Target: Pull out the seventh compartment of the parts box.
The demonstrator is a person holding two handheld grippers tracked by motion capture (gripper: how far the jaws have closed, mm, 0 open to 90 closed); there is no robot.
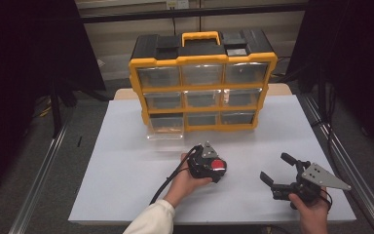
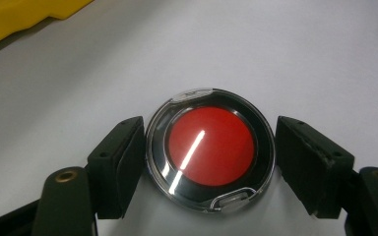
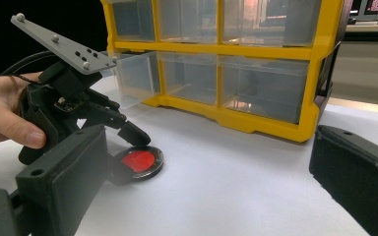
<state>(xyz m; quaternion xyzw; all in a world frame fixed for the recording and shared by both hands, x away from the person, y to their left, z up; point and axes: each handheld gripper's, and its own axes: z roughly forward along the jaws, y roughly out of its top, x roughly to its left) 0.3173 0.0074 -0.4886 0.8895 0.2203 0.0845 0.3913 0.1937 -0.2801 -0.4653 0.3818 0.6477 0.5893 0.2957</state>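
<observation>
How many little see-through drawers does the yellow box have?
9, in three rows of three on the front of the yellow box. Eight are pushed in; the bottom-left drawer is pulled out toward the person. None look hidden.

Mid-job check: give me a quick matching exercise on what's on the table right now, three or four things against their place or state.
Things:
1. round red compact
2. left gripper
3. right gripper
4. bottom-left drawer

States:
A. pulled out from the yellow organizer
B. jaws open with nothing between them, off to the side
C. lying flat on the white table
D. jaws straddling the compact, a gap showing at one pad

Pairs: 1-C, 2-D, 3-B, 4-A
</observation>
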